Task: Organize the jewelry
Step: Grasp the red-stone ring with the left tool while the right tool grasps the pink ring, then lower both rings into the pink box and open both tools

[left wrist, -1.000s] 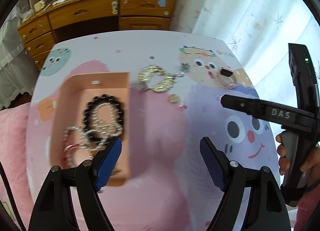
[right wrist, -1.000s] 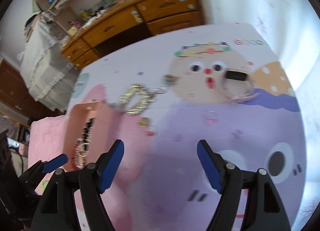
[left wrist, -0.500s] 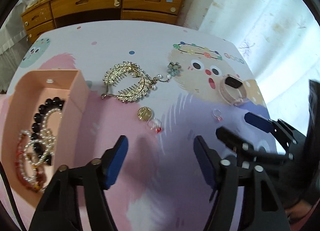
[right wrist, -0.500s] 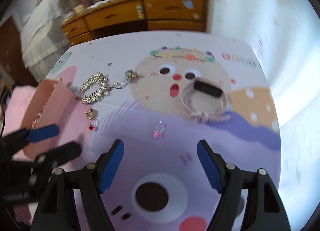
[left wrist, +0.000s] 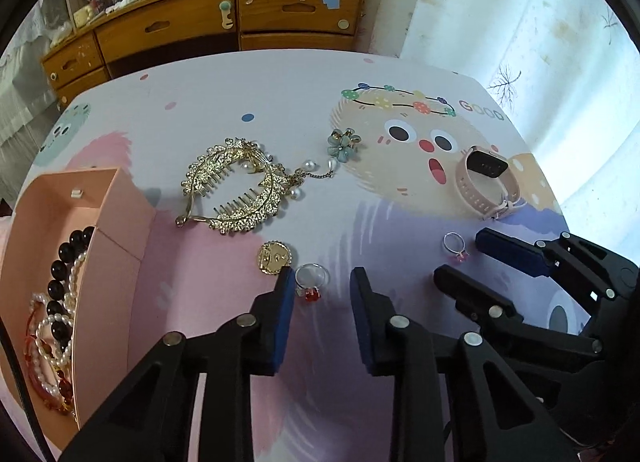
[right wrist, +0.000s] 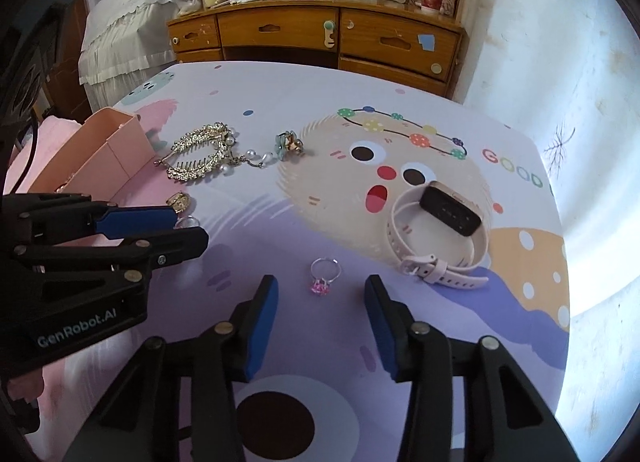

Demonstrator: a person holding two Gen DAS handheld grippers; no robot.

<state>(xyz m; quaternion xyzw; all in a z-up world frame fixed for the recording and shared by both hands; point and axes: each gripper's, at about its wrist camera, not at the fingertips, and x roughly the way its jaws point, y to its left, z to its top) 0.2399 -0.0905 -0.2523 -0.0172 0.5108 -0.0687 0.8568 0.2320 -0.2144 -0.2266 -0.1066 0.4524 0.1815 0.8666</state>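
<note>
A silver ring with a red stone lies on the cartoon-print tablecloth. My left gripper straddles it with its jaws closing; the ring sits by the left pad, clear of the right one. A ring with a pink stone lies between the closing jaws of my right gripper, touching neither pad. In the left wrist view the right gripper flanks the pink ring. In the right wrist view the left gripper hides most of the red-stone ring.
A pink box at the left holds bead and pearl bracelets. On the cloth lie a gold hair comb, a gold round brooch, a teal flower earring and a pink watch. A wooden dresser stands beyond.
My left gripper moved right from the pink box and down over the red-stone ring. My right gripper rolled level and sank around the pink-stone ring. Both pairs of jaws narrowed.
</note>
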